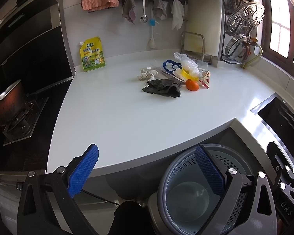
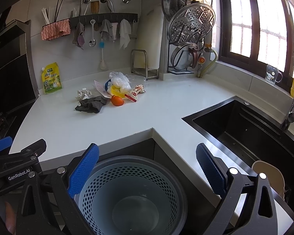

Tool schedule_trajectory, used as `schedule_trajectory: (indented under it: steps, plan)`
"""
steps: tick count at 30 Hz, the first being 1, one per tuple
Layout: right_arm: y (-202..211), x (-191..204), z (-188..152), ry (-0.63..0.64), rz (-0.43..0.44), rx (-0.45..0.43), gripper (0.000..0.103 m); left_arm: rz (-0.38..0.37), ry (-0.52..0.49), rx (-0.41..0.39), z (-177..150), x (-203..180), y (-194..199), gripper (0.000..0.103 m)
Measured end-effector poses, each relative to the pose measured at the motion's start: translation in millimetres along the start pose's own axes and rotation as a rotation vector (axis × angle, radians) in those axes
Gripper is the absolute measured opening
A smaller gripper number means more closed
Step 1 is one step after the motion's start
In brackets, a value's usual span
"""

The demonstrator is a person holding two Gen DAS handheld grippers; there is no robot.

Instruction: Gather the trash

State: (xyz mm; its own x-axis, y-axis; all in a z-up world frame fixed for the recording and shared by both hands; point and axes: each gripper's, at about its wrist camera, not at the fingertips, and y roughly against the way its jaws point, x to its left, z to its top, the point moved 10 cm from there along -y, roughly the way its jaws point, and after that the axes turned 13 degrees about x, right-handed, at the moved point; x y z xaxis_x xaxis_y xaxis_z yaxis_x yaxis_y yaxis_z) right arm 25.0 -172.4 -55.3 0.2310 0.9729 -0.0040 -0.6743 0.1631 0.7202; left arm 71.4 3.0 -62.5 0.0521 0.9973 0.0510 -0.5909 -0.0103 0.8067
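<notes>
A heap of trash lies at the back of the white counter (image 1: 117,117): crumpled paper (image 1: 147,74), a dark rag (image 1: 162,87), an orange peel (image 1: 192,84), a clear plastic bag (image 1: 188,63), a yellow piece (image 1: 188,75) and a snack wrapper (image 1: 205,79). The right wrist view shows the same heap: paper (image 2: 83,94), rag (image 2: 92,103), peel (image 2: 117,100), bag (image 2: 120,81), wrapper (image 2: 136,93). A grey perforated bin (image 1: 190,192) (image 2: 131,195) stands below the counter's front edge. My left gripper (image 1: 147,168) and right gripper (image 2: 147,168) both hang open and empty, near the bin and far from the heap.
A yellow seasoning pouch (image 1: 92,54) leans on the back wall. A stove with a pot (image 1: 7,103) lies at left, a black sink (image 2: 245,137) at right. A cutting board rack (image 2: 145,64) and a lid rack (image 2: 190,39) stand behind the heap.
</notes>
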Motion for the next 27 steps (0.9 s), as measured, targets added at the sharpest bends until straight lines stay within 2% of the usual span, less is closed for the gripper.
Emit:
schedule_trajectory:
  steps: [27]
  plan:
    - [0.2,-1.0,1.0,-0.003,0.001,-0.004,0.095,-0.002,0.003,-0.001,4.9,1.2,0.0,0.097]
